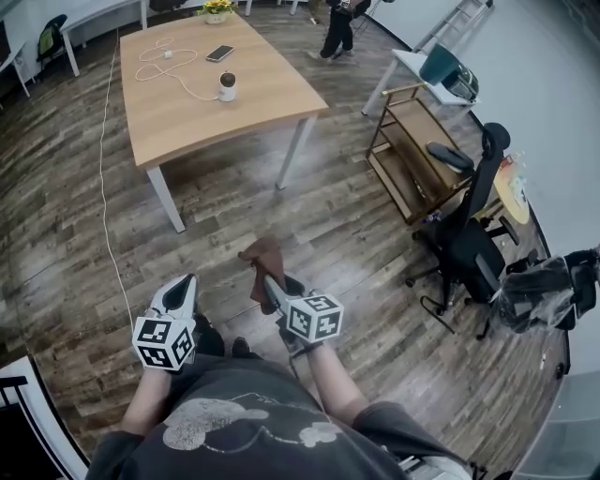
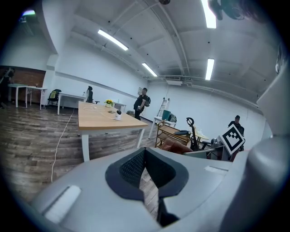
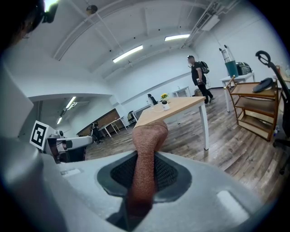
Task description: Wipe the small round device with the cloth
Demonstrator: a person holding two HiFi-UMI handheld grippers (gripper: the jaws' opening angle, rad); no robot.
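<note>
- Your right gripper has its fingers clamped on the cloth. The reddish-brown fabric stands up out of them, its top flopping toward 1 o'clock in the right gripper view.
- In the head view the cloth bunches at the finger tips, over the wood floor.
- Your left gripper is at 9 o'clock of the right one, well apart from it. Its fingers are pressed together at the tips with nothing between them.
- The device, small, white and round, sits on the desk at 12 o'clock from you, well apart from both grippers.
- A white cable loops across the desk from the device toward 10 o'clock, and a phone lies just beyond the device at 12 o'clock.
- A wooden cart stands at 2 o'clock, with a black chair at 3 o'clock.
- A person stands beyond the desk's far corner at 1 o'clock.
</note>
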